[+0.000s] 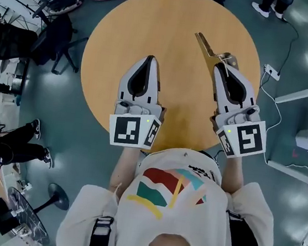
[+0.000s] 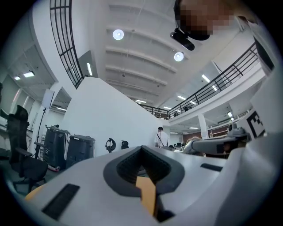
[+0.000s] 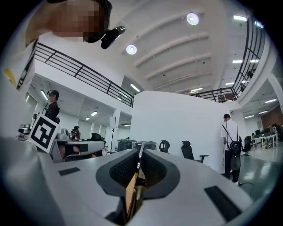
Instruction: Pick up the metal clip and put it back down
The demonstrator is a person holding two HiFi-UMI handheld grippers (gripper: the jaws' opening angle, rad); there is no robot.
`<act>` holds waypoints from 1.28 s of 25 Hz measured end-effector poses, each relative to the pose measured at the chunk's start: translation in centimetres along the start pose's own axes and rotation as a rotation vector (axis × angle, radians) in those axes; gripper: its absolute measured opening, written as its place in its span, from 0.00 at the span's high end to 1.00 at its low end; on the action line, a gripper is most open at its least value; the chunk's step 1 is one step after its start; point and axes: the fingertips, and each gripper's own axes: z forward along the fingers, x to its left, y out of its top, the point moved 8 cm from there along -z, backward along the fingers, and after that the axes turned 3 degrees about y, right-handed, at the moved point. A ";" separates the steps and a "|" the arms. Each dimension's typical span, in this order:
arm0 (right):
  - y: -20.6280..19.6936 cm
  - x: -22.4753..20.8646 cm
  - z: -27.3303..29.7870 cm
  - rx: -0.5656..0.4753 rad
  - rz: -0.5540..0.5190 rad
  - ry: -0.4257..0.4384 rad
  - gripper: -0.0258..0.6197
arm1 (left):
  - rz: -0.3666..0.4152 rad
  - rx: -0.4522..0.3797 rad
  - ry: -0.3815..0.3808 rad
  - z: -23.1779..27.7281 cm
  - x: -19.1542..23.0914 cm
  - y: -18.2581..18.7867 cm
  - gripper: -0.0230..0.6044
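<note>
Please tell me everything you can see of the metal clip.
The metal clip looks brass-coloured and shiny, flat and narrow. One end is pinched between the shut jaws of the right gripper; the rest sticks out past their tips, pointing away from the person and slightly left, over the round wooden table. In the right gripper view it shows edge-on between the pads. Whether it touches the table cannot be told.

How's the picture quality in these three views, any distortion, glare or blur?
Head view: fisheye bending, table evenly lit, metal clip sharp. Left gripper view: round dark vignette, ceiling lights blown out. Right gripper view: same curvature and vignette, the clip between the jaws close and slightly soft.
</note>
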 end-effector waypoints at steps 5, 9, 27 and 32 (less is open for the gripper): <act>0.0 0.2 -0.2 -0.011 0.012 0.020 0.91 | -0.016 -0.012 0.029 -0.5 0.0 0.1 0.89; 0.0 0.5 -0.2 -0.005 0.019 0.025 0.91 | -0.033 -0.021 0.038 -0.5 0.5 0.3 0.89; -11.0 1.0 4.3 0.250 0.195 0.071 0.91 | -0.091 0.121 0.080 -0.4 4.3 -6.2 0.89; -17.8 2.2 10.9 0.386 0.292 0.210 0.91 | -0.139 0.212 0.232 -1.3 8.3 -11.5 0.89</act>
